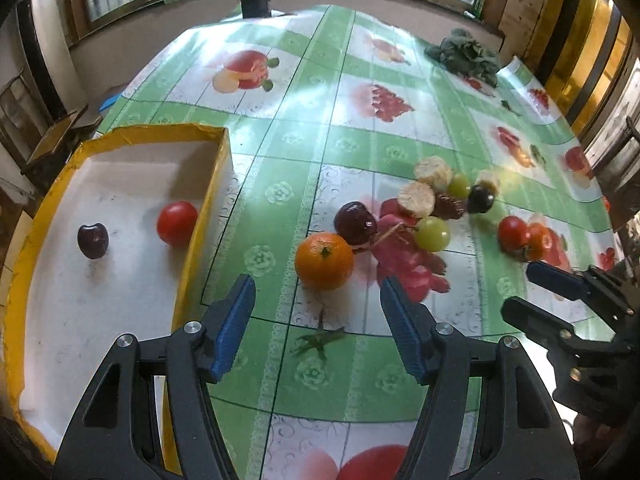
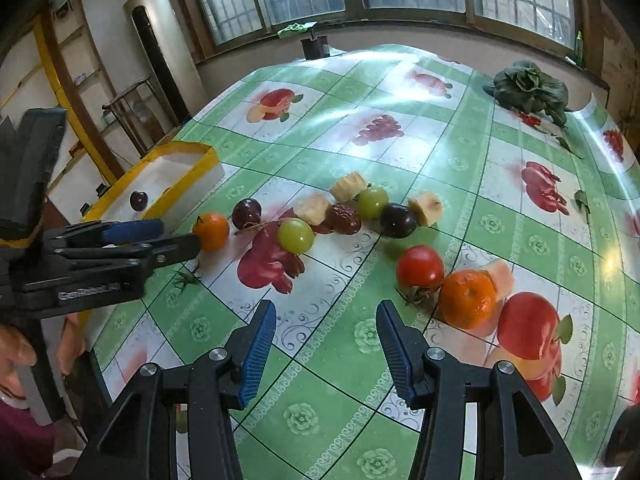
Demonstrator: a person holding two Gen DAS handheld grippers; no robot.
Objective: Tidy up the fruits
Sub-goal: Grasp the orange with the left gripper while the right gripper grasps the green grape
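A yellow-rimmed white tray (image 1: pixel 208 196) (image 2: pixel 180 188) on the left holds a dark cherry (image 1: pixel 93 241) (image 2: pixel 138 200) and a red tomato (image 1: pixel 177 223). Loose fruit lies on the fruit-print tablecloth. An orange (image 1: pixel 324 261) (image 2: pixel 211 231) sits just ahead of my left gripper (image 1: pixel 316 292) (image 2: pixel 180 236), which is open and empty. Behind the orange are a dark cherry (image 1: pixel 355 223), green grapes (image 1: pixel 432 233) and pale cut pieces (image 1: pixel 416 199). My right gripper (image 2: pixel 326 312) (image 1: pixel 518 288) is open and empty, short of a tomato (image 2: pixel 420 267) and a second orange (image 2: pixel 466 299).
Leafy greens (image 2: pixel 528 88) (image 1: pixel 464 54) lie at the far right of the table. A dark pot (image 2: pixel 316 48) stands at the far edge under the windows. A dark plum (image 2: pixel 398 221) and a red date (image 2: pixel 344 218) sit among the fruit. A person's sleeve (image 2: pixel 24 440) shows lower left.
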